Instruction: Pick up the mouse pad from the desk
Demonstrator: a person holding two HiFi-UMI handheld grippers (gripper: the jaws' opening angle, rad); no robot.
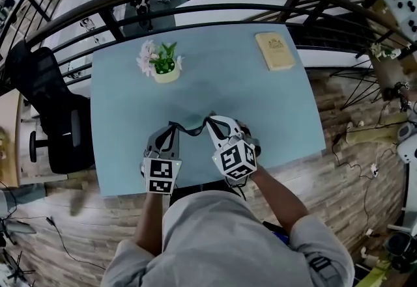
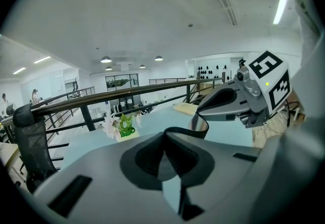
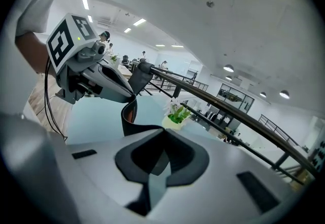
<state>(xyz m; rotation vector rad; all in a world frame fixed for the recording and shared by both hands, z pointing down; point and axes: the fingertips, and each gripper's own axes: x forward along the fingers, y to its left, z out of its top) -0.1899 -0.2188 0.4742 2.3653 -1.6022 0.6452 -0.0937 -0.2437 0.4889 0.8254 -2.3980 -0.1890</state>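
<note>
Left tongs (image 1: 171, 127) and right tongs (image 1: 212, 120) are each clamped on one end of the black mouse pad (image 1: 192, 129), which sags between them just above the worktop (image 1: 221, 94) near its front edge. Flower pot (image 1: 161, 62) sits by the far-left corner, notebook (image 1: 274, 51) far-right.

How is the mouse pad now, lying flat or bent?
Bent. The mouse pad sags in a curve between the left gripper and the right gripper, each shut on one end, off the desk.
</note>
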